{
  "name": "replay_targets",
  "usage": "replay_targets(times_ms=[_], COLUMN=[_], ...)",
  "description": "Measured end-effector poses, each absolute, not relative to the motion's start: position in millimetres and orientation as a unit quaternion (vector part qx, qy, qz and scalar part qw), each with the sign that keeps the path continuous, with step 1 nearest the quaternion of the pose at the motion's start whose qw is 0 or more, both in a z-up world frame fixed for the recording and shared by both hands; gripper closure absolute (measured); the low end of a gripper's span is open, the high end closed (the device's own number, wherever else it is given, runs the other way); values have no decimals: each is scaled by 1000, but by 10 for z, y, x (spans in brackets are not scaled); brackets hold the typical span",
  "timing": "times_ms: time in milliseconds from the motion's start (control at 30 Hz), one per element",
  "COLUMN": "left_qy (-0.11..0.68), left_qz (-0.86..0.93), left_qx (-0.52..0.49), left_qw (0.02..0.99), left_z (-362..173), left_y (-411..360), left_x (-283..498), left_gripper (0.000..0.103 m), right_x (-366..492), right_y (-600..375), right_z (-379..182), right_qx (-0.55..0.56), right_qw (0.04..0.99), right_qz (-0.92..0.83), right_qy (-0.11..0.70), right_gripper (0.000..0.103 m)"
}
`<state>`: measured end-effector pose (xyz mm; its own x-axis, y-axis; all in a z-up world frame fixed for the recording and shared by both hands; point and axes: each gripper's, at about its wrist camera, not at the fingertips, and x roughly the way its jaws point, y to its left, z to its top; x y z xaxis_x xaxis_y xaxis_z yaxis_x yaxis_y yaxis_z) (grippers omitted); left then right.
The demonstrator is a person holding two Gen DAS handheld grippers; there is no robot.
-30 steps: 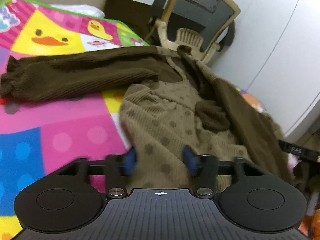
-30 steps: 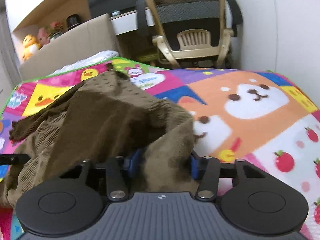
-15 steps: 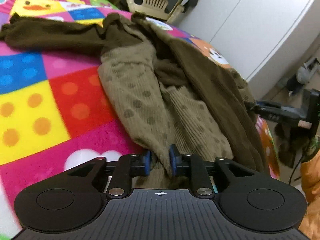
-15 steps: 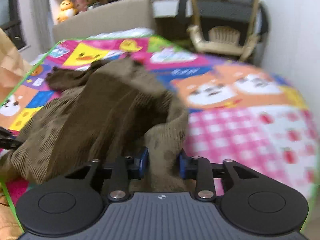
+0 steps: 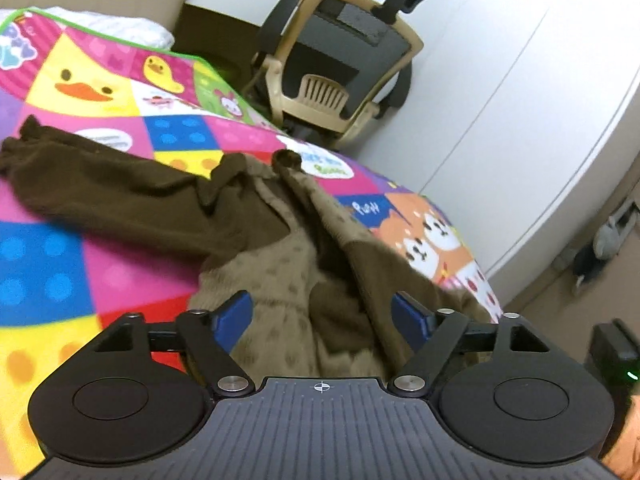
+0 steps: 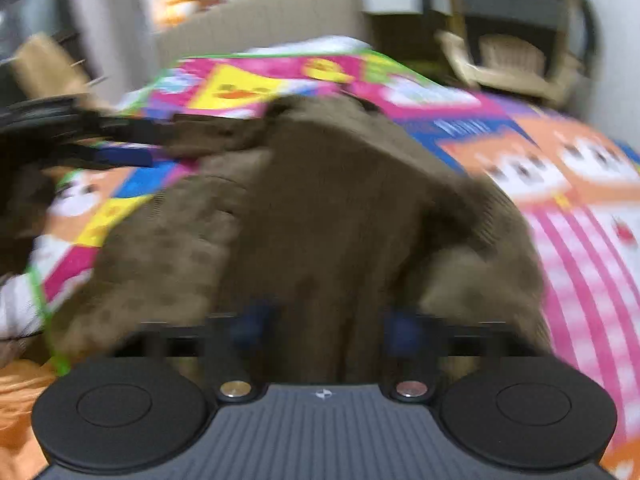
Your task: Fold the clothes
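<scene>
A brown corduroy garment with a tan dotted panel lies bunched on the colourful play mat. Its dark sleeve stretches out to the left. My left gripper hangs open just over the near edge of the cloth, blue pads wide apart. In the blurred right wrist view the same garment fills the middle. My right gripper stands open with cloth lying between its fingers. The left gripper shows at the left edge of that view, beside the garment.
An office chair stands beyond the mat's far corner, next to a white wall. A cardboard panel runs along the far side. Orange cloth shows at the near left. Bare mat lies to the right of the garment.
Half a second ago both grippers were pinched on the garment's near edge. Both have let go and stand open, and both views have swung, the right one still in motion.
</scene>
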<state>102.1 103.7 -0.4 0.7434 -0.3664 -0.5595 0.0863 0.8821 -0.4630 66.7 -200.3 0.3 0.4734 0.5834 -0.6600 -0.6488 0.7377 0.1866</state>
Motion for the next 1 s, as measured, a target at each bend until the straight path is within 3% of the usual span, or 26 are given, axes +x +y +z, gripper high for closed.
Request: replay_targets(times_ms=[267, 533, 600, 733, 767, 800, 867, 1000], left_qy=[337, 349, 351, 352, 351, 351, 348, 342], left_qz=[-113, -56, -35, 8, 16, 20, 9, -39], left_qx=[-210, -192, -193, -186, -184, -185, -185, -155], left_qw=[911, 915, 915, 918, 918, 918, 919, 926], left_z=[-81, -359, -422, -507, -507, -486, -429, -309], left_y=[1061, 1225, 1317, 1504, 1538, 1555, 1541, 1339], left_x=[1475, 1813, 1875, 1953, 1956, 1935, 1843, 1564], left_gripper=[9, 9, 9, 9, 9, 9, 9, 7], right_x=[1613, 2716, 2653, 2286, 2215, 2155, 2049, 1863], right_y=[-2641, -3385, -3396, -3135, -3086, -3118, -3271, -3607], right_z=[544, -131, -173, -60, -16, 33, 132, 182], right_qx=[23, 166, 157, 26, 5, 18, 82, 180], right_qw=[934, 890, 896, 928, 929, 928, 918, 903], right_qz=[237, 155, 146, 128, 134, 145, 174, 168], right_qy=[265, 396, 389, 350, 344, 344, 346, 351], right_gripper=[97, 89, 89, 86, 72, 39, 12, 12])
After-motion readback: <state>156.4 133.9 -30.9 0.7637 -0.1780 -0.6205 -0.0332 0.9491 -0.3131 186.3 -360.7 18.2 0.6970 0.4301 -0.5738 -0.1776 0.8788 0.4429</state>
